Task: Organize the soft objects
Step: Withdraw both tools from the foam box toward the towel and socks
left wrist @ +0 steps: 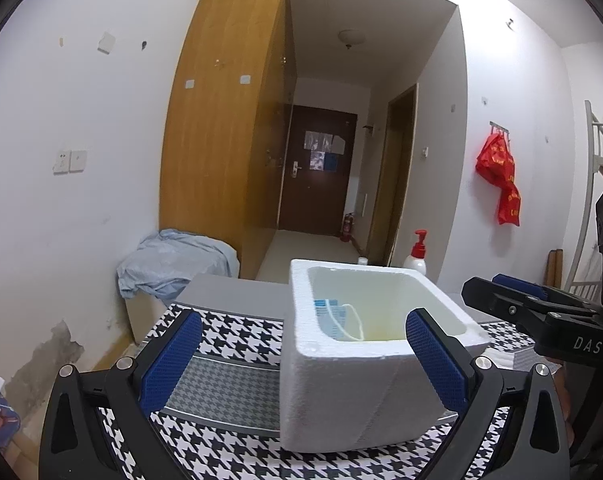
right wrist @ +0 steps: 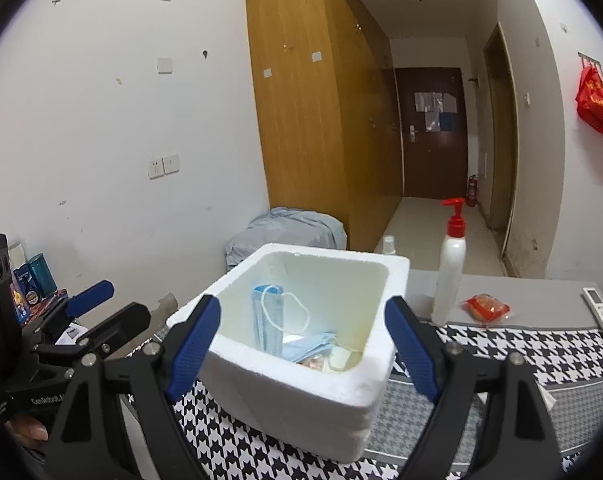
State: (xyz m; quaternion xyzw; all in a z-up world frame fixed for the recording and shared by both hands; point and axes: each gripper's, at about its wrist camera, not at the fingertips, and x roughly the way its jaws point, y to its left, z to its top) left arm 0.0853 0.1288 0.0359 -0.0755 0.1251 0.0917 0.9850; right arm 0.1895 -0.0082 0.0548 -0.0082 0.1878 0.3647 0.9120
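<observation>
Right wrist cam looks into foam box (right wrist: 301, 376) on checked cloth (right wrist: 521, 344): blue masks (right wrist: 277, 320) piled inside; left cam sees just one. Left gripper (left wrist: 303, 354) & right gripper (right wrist: 301, 344) both spread wide, empty.

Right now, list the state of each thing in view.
foam box: open-topped, upright on the table
face masks: inside the box
pump bottle: upright, behind the box
red packet: lying on the table
left gripper: open, empty
right gripper: open, empty
</observation>
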